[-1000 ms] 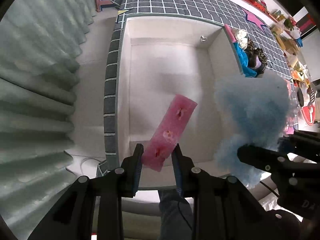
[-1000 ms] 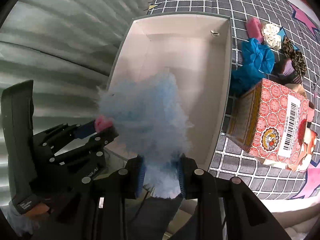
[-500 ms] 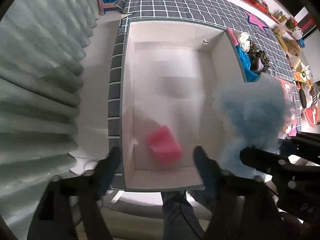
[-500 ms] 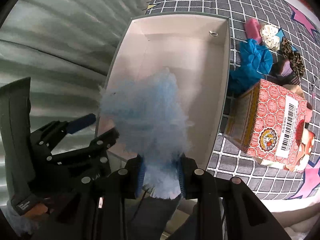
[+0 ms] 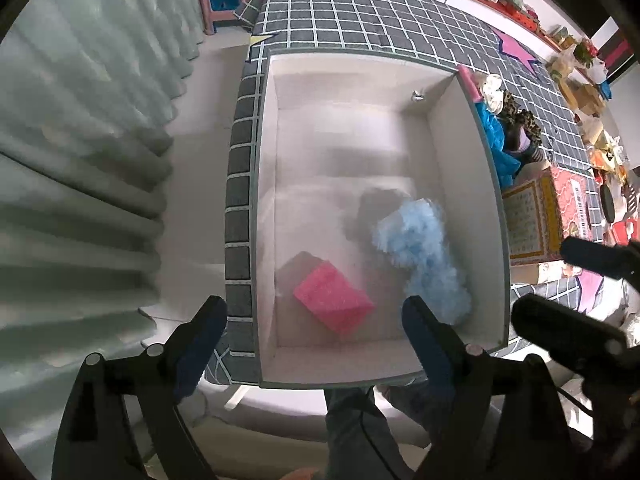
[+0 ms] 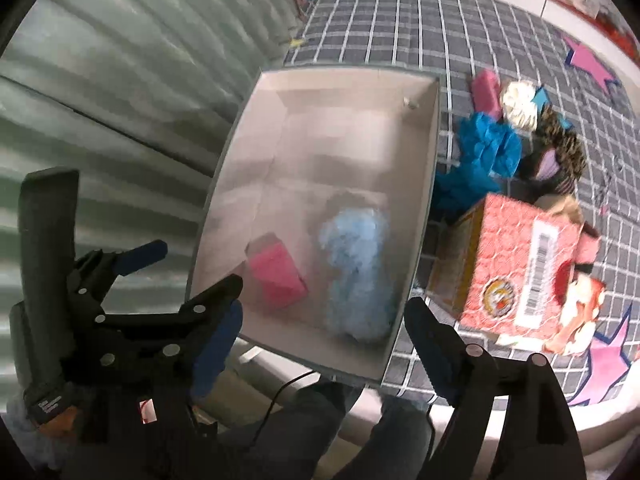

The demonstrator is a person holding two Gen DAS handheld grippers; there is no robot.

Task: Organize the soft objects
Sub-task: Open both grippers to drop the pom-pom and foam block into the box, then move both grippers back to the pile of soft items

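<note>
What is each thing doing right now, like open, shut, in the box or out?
Left hand-held gripper: open, empty.
Right hand-held gripper: open, empty.
White box: open-topped.
Pink sponge: inside the box.
Blue fluffy thing: inside the box.
Red carton: outside, beside the box.

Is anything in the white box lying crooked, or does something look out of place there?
The pink sponge lies askew, turned diagonal to the walls of the white box. The blue fluffy piece sprawls loosely beside it. Nothing looks spilled or damaged; more soft items wait outside the box.
</note>
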